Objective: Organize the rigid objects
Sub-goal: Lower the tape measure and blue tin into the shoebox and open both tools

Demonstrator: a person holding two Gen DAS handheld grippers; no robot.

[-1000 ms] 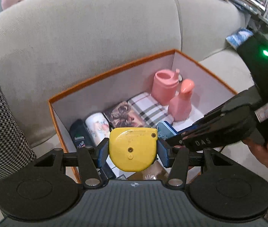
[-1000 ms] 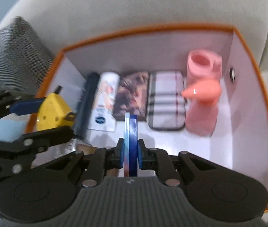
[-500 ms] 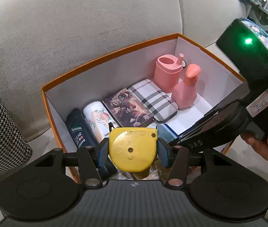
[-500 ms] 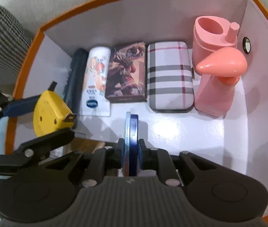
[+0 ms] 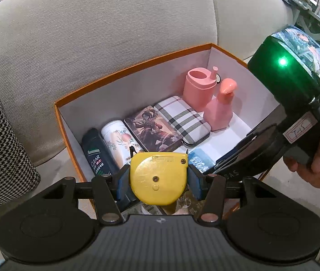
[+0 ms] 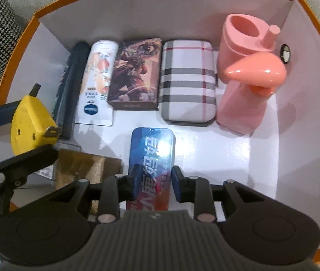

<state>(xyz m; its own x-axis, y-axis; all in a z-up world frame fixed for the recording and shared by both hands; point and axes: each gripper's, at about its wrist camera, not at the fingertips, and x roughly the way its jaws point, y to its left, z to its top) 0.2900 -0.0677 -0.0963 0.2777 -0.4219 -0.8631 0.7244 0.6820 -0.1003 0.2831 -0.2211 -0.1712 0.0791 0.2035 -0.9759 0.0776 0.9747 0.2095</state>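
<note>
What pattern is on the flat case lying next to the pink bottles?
The flat case has a plaid pattern: white with grey bands and thin red lines. It shows best in the right wrist view.

Bright indoor light, glare on the box floor (image 6: pixel 207 151), fisheye-bent edges.

"CLEAR" on dark bottle (image 5: pixel 96 155); blue tin (image 6: pixel 152 155) lettering unreadable.

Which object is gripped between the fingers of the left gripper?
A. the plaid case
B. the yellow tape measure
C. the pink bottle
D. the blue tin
B: in the left wrist view, the yellow tape measure sits clamped between the left gripper fingers.
</note>
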